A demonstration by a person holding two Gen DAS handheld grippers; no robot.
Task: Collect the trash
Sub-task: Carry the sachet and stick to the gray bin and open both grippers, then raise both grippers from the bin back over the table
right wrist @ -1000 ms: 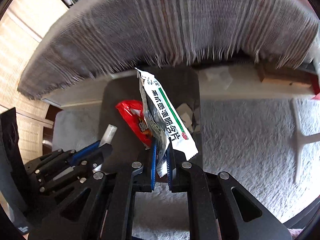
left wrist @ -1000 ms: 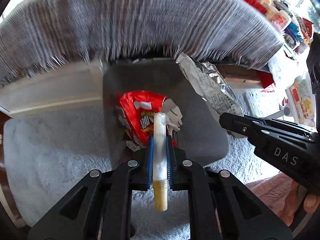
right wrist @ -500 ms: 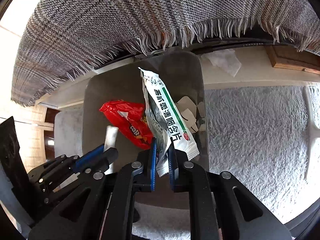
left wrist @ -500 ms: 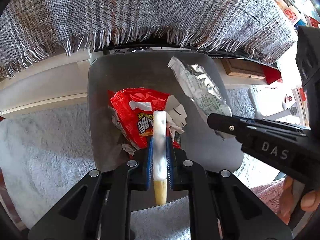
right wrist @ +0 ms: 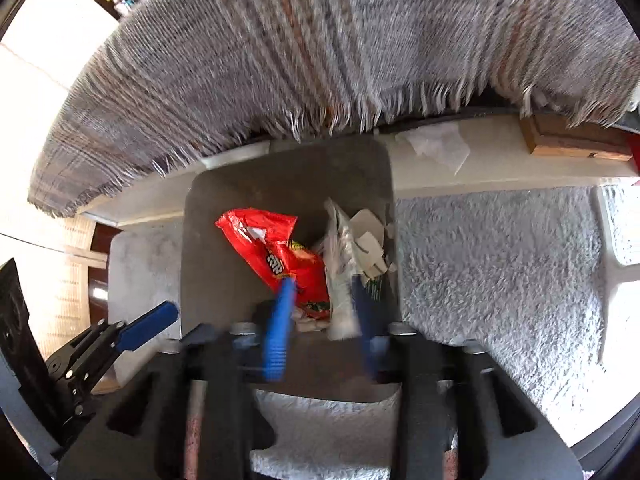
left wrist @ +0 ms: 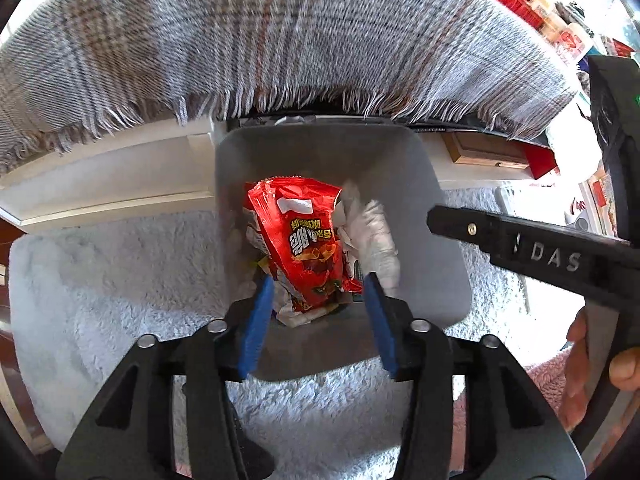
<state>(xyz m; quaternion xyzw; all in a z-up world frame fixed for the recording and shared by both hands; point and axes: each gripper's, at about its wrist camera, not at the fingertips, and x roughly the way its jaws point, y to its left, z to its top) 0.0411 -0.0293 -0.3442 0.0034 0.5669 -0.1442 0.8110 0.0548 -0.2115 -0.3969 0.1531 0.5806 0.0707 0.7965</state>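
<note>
At the left of the left wrist view my left gripper (left wrist: 316,312) now stands spread with nothing between its blue fingers (left wrist: 256,324), where half a second ago it pinched a white stick with a yellow end; that stick now appears to lie low in the grey bin (left wrist: 436,216), under the red snack bag (left wrist: 304,240). Moving right, crumpled white paper (left wrist: 372,228) sits beside the bag, and the right gripper's black body crosses the right edge. In the right wrist view my right gripper (right wrist: 320,320), blurred, is spread too; the green-and-white wrapper (right wrist: 340,256) it was holding has dropped among the trash, right of the red bag. I judge both pieces delivered, so both grippers are free to fetch more.
</note>
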